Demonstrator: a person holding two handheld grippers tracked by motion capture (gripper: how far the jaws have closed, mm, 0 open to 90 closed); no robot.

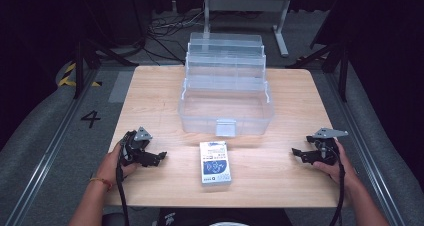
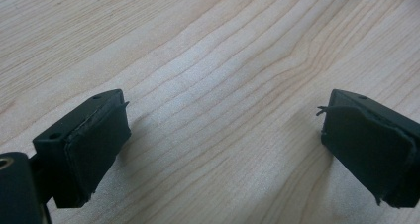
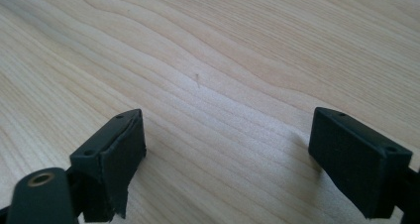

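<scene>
Small box between both wide-open, empty hand-held grippers, left, right, clear tiered case just behind it

The little blue-and-white box is lying flat on the wooden table, near the front edge. It's sitting just in front of the open clear plastic organizer case, not touching it.

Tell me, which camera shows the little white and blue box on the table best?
The high view. There the small white and blue cardboard box lies whole on the wooden table, in front of the clear plastic tiered organiser box. The left gripper view and right gripper view look at bare wood between open jaws.
</scene>
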